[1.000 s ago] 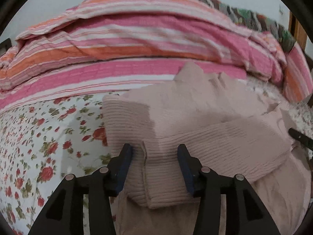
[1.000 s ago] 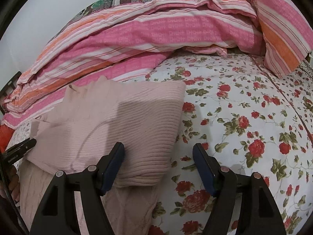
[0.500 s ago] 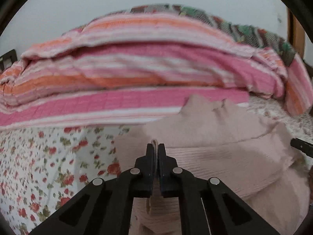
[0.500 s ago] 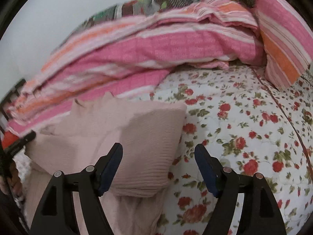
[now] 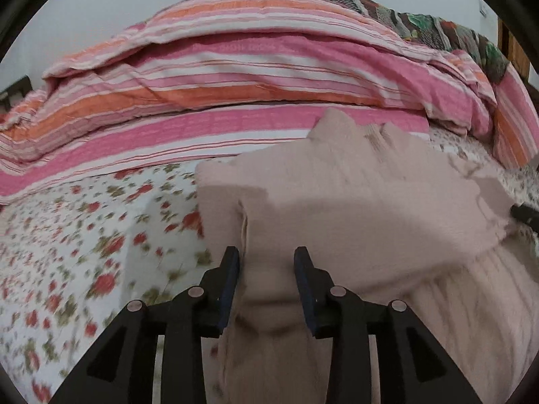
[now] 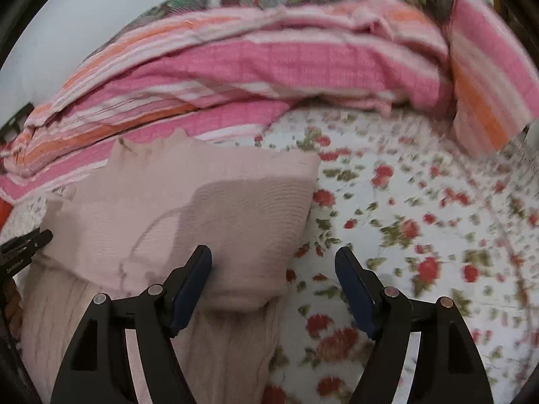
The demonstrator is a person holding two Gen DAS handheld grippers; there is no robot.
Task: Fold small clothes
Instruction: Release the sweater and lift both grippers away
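Note:
A pale pink ribbed knit garment [image 5: 353, 208] lies partly folded on the floral bed sheet [image 5: 84, 252]. My left gripper [image 5: 267, 269] is open, its two fingers standing either side of the garment's near left folded edge. In the right wrist view the same garment [image 6: 188, 208] lies at the left. My right gripper [image 6: 274, 269] is wide open over the garment's near right corner, with its left finger over the knit and its right finger over the sheet [image 6: 421, 235]. The left gripper's tip [image 6: 30, 240] shows at the left edge there.
A heaped pink, orange and white striped quilt [image 5: 252, 80] runs along the back of the bed, also in the right wrist view [image 6: 269, 64]. A striped pillow [image 6: 485, 74] lies at the back right. Bare floral sheet spreads left and right of the garment.
My left gripper was pinched shut on a fold of the garment half a second ago and has opened, letting the fold go. My right gripper stayed open and shifted slightly.

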